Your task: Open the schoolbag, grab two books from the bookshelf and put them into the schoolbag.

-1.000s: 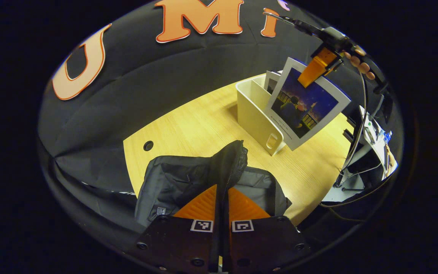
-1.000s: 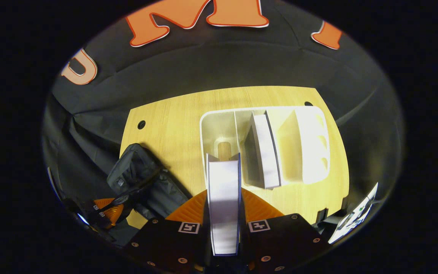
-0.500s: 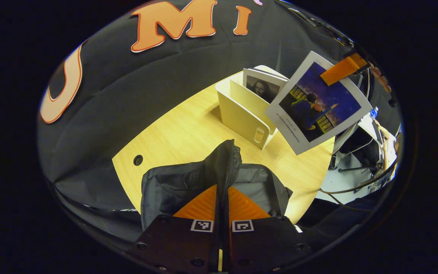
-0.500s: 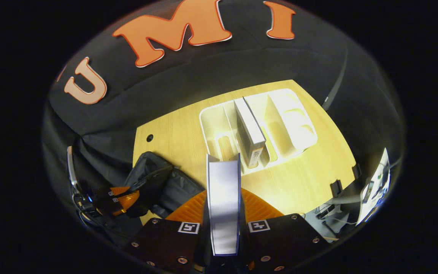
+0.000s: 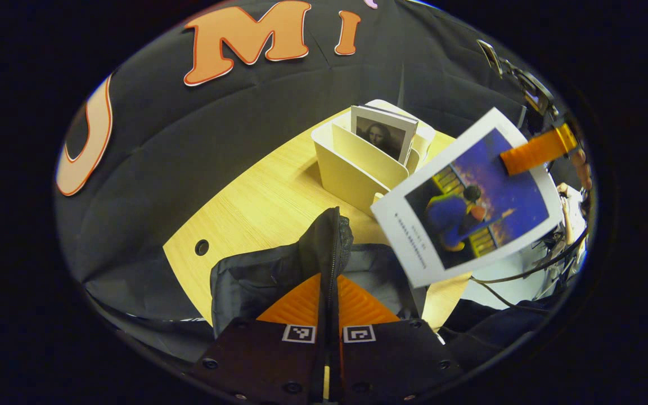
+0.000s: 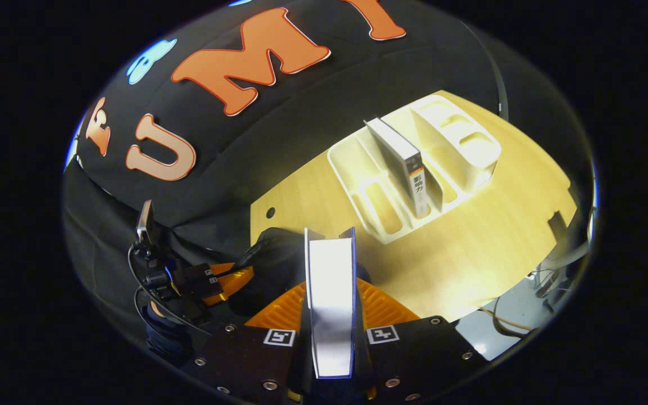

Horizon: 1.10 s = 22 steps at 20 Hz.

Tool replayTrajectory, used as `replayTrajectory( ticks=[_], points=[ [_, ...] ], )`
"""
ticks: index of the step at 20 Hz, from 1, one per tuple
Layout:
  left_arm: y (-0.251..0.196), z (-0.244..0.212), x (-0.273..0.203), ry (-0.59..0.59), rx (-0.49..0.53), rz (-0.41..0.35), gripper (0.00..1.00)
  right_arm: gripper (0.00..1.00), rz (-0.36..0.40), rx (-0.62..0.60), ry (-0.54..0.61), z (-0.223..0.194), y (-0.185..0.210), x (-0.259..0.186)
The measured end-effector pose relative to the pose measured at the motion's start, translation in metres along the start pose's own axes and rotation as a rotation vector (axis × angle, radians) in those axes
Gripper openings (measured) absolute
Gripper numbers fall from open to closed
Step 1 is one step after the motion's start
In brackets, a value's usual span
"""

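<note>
First book heading for the bag

The right gripper is clamping the book by its upper corner, long axis hanging slantwise down toward the bag, cover facing the left camera. The left gripper is pinching the bag's flap, apparently holding the mouth open. Next: lowering it edge-first. A second book is waiting upright in the shelf ahead.
</note>
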<state>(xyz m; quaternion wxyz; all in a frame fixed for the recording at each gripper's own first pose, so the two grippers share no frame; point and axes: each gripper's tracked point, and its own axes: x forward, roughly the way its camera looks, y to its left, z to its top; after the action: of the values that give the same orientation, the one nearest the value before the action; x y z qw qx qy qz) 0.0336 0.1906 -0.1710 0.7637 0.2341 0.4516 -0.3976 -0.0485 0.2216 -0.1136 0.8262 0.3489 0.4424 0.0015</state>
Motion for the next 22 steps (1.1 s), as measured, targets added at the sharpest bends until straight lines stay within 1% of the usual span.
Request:
replayTrajectory(
  ticks=[3, 8, 11, 14, 17, 18, 20, 22],
  points=[
    [-0.002, 0.001, 0.003, -0.005, -0.010, 0.001, 0.04, 0.31, 0.101, 0.049, -0.018, -0.018, -0.005, 0.026],
    [-0.006, 0.002, 0.004, -0.018, -0.009, -0.006, 0.04, 0.30, 0.225, 0.206, 0.033, -0.051, -0.011, 0.083],
    [-0.009, 0.005, 0.006, -0.024, -0.019, -0.009, 0.04, 0.30, 0.283, 0.251, 0.036, -0.054, -0.006, 0.107],
    [-0.016, 0.010, 0.009, -0.033, -0.030, -0.024, 0.04, 0.30, 0.310, 0.268, 0.040, -0.058, 0.001, 0.137],
    [-0.021, 0.013, 0.014, -0.041, -0.037, -0.040, 0.04, 0.30, 0.305, 0.265, 0.086, -0.074, 0.010, 0.167],
    [-0.025, 0.015, 0.015, -0.044, -0.039, -0.051, 0.04, 0.30, 0.304, 0.263, 0.084, -0.076, 0.014, 0.177],
    [-0.030, 0.018, 0.017, -0.050, -0.044, -0.071, 0.04, 0.30, 0.325, 0.301, 0.067, -0.071, 0.024, 0.194],
    [-0.033, 0.016, 0.015, -0.056, -0.043, -0.074, 0.04, 0.30, 0.331, 0.330, 0.068, -0.072, 0.030, 0.208]
  ],
)
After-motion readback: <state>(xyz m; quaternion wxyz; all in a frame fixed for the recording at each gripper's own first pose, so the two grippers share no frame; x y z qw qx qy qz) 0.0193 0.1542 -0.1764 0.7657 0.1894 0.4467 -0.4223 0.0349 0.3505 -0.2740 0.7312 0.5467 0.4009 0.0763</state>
